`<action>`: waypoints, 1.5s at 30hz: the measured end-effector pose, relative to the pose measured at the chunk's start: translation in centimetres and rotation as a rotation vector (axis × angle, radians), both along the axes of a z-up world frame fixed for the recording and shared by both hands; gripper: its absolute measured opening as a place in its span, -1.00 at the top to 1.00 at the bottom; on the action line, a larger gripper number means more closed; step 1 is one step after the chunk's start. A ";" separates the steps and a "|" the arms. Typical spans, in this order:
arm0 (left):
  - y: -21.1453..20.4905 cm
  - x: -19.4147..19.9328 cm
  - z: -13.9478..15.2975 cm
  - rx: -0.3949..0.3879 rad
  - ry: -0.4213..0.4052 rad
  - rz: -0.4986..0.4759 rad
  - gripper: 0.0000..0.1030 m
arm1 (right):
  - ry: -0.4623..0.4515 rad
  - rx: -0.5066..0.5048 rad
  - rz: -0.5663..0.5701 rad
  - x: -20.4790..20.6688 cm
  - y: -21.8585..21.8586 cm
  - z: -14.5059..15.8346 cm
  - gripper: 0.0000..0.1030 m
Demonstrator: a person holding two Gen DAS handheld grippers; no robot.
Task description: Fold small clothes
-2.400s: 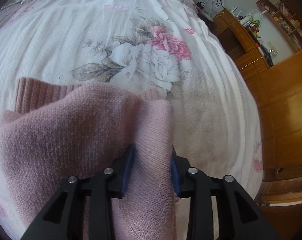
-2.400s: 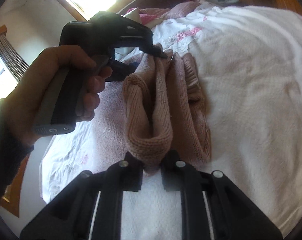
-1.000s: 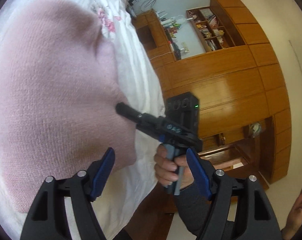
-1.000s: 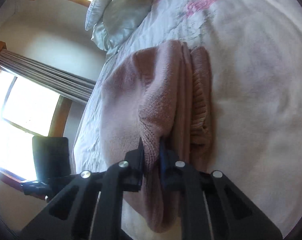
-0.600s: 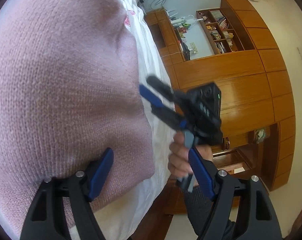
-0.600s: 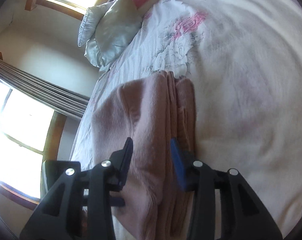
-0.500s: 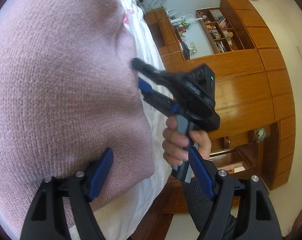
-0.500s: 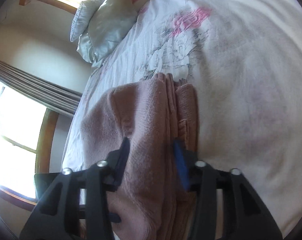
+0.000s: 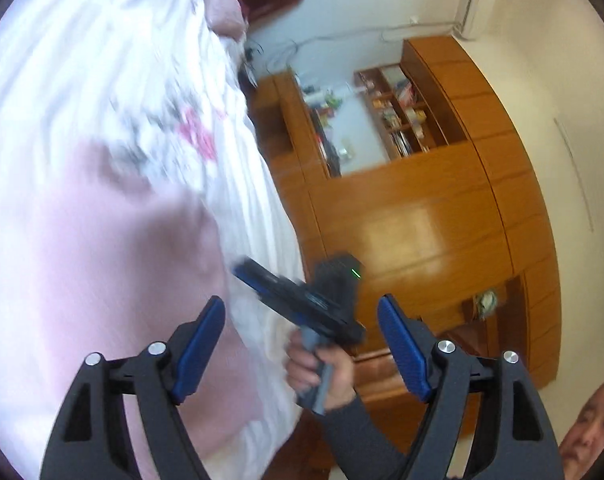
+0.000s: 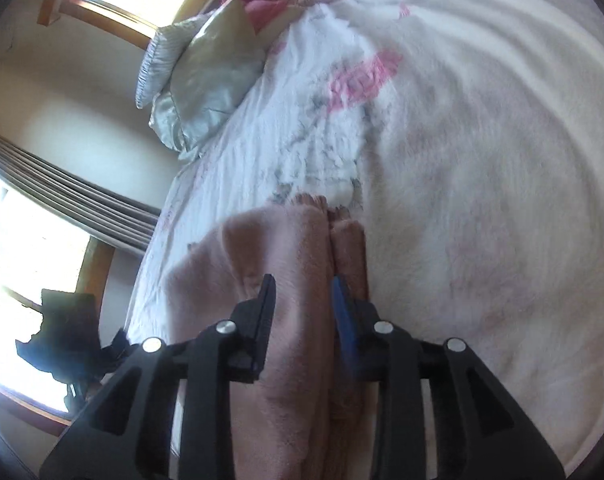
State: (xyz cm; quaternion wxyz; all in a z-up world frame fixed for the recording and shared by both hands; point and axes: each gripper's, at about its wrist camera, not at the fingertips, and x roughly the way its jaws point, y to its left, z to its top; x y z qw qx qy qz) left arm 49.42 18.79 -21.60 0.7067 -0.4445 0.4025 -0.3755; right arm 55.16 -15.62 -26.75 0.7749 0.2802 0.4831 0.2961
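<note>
Folded pink knit sweater (image 10: 285, 280) lies flat on the white floral bedspread (image 10: 482, 160), long axis running away from the right camera. Left hand-held gripper (image 9: 302, 320) is spread wide, empty; right hand-held gripper (image 10: 304, 294) straddles a fold, parted, not pinching.

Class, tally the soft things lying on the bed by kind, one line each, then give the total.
Pink sweater: 1
Silvery pillows: 2
Pink pillows: 1
Flowered bedspread: 1
Total: 5
</note>
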 end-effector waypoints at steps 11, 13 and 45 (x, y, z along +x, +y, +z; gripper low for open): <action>3.2 5.2 -8.0 0.064 0.157 0.066 0.17 | 0.130 0.004 0.078 4.2 3.6 -5.8 1.00; 3.7 5.4 -9.1 0.080 0.175 0.078 0.48 | 0.120 0.006 0.089 4.1 3.3 -5.9 1.00; 2.5 -5.8 -9.3 0.231 0.179 -0.031 0.67 | 0.130 0.040 0.224 -7.0 2.5 -5.3 0.94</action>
